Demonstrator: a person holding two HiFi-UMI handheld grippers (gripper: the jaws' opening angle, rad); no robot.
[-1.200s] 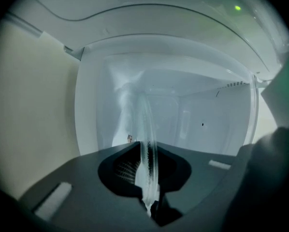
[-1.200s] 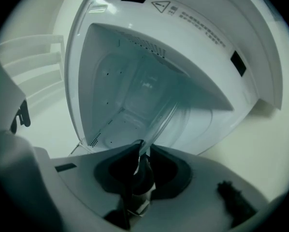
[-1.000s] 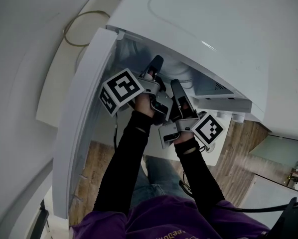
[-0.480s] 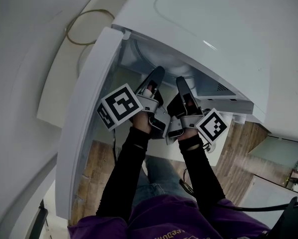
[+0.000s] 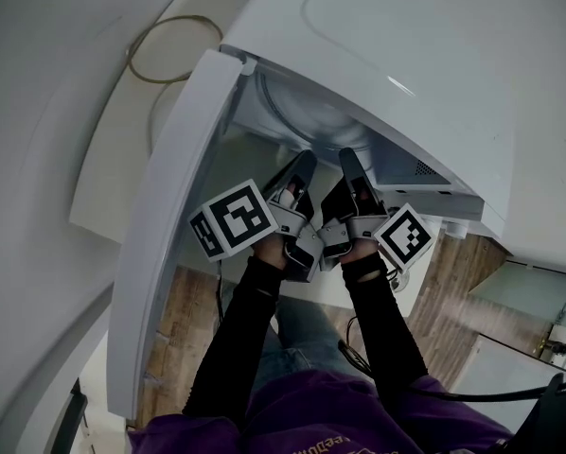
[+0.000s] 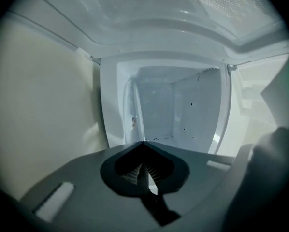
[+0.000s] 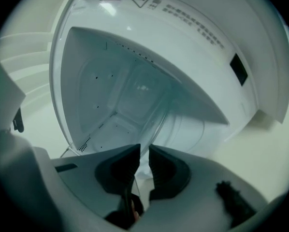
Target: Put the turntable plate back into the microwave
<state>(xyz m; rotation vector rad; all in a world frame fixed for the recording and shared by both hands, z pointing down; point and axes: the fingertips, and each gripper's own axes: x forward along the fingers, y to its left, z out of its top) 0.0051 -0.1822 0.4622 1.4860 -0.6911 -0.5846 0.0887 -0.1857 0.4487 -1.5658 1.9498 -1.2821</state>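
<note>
Left gripper (image 6: 143, 146): jaws just snapped together, empty, at the microwave (image 5: 406, 45) mouth.
Right gripper (image 7: 144, 151): narrow, just tightened on the turntable plate (image 7: 178, 129) rim.
Plate: tilted, partway inside the cavity.
Risk: I'm holding one-sided, so the glass could slip and chip.

Left gripper (image 6: 144, 145) jaws just closed, tips touching, nothing between them, open microwave cavity (image 6: 183, 108) straight ahead, white inside, small dark specks (image 6: 185, 128) toward its back.
</note>
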